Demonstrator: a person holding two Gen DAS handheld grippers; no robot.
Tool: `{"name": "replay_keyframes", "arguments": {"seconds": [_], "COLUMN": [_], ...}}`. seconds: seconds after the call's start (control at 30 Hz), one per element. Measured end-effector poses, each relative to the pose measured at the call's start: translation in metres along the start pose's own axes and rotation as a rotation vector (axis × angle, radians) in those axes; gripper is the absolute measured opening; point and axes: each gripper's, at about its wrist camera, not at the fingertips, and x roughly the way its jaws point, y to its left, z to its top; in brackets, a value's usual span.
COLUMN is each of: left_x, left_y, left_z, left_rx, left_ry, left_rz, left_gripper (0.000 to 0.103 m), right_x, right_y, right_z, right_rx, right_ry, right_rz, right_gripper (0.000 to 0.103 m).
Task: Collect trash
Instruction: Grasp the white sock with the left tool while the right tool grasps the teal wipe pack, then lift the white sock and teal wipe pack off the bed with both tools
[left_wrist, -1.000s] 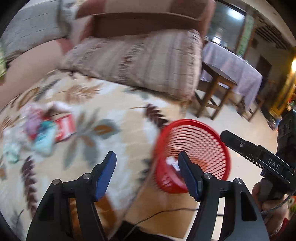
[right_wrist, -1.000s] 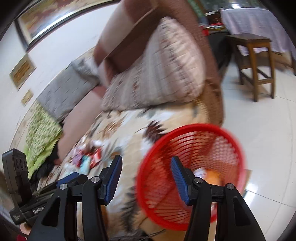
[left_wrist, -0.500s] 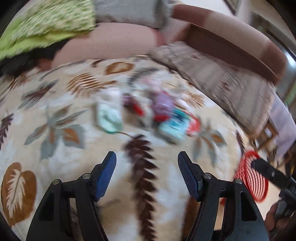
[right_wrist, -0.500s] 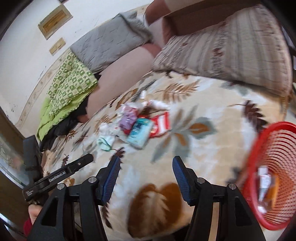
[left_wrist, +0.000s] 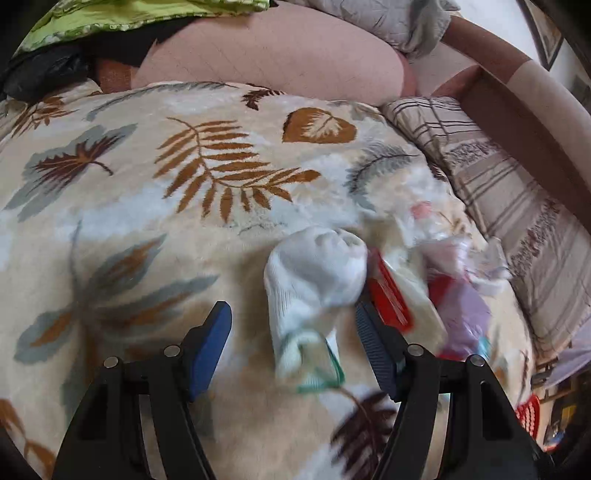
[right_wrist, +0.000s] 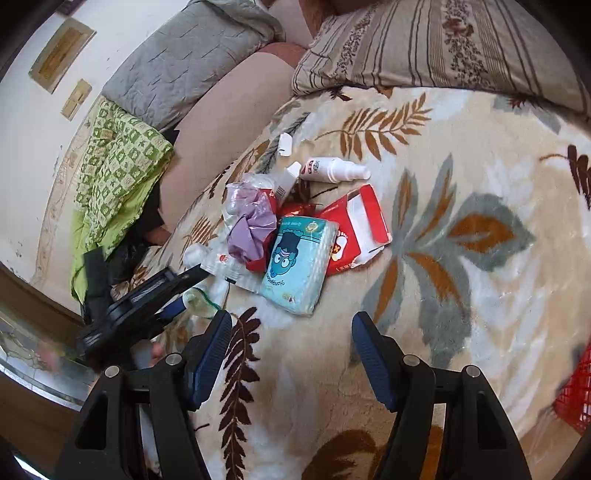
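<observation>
Your left claw (left_wrist: 293, 350) is the nearer one: it hangs spread wide and empty right over the white sock (left_wrist: 314, 284), while your right claw (right_wrist: 291, 354), also spread and holding nothing, hovers well short of the pile. The sock lies on the leaf-patterned blanket (left_wrist: 147, 206) at the near-left fringe of the litter, and its long axis runs almost straight away from you, the green-edged cuff toward the claw's base and the bunched toe farther out. It sits between the fingers but off-centre, its side touching or nearly touching the right finger (left_wrist: 373, 347), with bare blanket on the left. Judging by that, a small shift to the right would centre it before you close across its width. The red box (left_wrist: 388, 299) lies just beside it, close behind that right finger, so closing could catch it too. The red basket (right_wrist: 576, 398) shows at the blanket's right edge.
</observation>
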Motion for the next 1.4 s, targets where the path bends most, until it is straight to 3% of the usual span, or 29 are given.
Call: {"name": "replay_keyframes", "arguments": {"seconds": [0.03,0.07,0.23,0.43,0.5,0.57,0.7,0.83,1.07,1.4], "left_x": [0.005,0.011,0.004,-0.043,-0.061,-0.077,-0.104,-0.107,-0.076,-0.069], "left_y": [0.000,0.001,-0.005,-0.006,-0.005,-0.004,-0.001,0.007,0.007,0.015], "left_z": [0.000,0.000,-0.004,-0.013,-0.015,-0.018,-0.040,-0.064,-0.073,-0.060], "left_rx": [0.001,0.008,0.059,0.106,0.107,0.114,0.128,0.095,0.116,0.115], "left_ry": [-0.002,0.000,-0.041,-0.142,-0.167,-0.178,-0.186,-0.185,-0.177,-0.218], "left_rz": [0.000,-0.007,-0.007,0.042,0.047,0.054,0.067,0.087,0.141,0.216], "left_gripper": [0.051,0.029,0.018,0.018,0.018,0.018,0.018,0.018,0.018,0.018], "right_x": [-0.001,-0.001,0.011,0.051,0.067,0.075,0.058,0.033,0.013,0.029], "right_y": [0.000,0.000,-0.003,-0.002,0.001,0.004,0.008,0.023,0.072,0.094], "right_z": [0.001,0.003,0.015,0.028,0.029,0.028,0.020,0.009,-0.001,-0.002], "right_rx": [-0.005,-0.010,0.019,0.100,0.113,0.103,0.096,0.007,-0.279,-0.364], "right_ry": [-0.005,-0.012,-0.024,0.042,0.060,0.073,0.051,-0.003,-0.122,-0.124], "right_rz": [-0.002,-0.006,-0.021,-0.016,-0.032,-0.045,-0.014,-0.028,-0.086,-0.087], "right_gripper": [0.072,0.072,0.072,0.068,0.055,0.030,0.018,0.017,0.017,0.017]}}
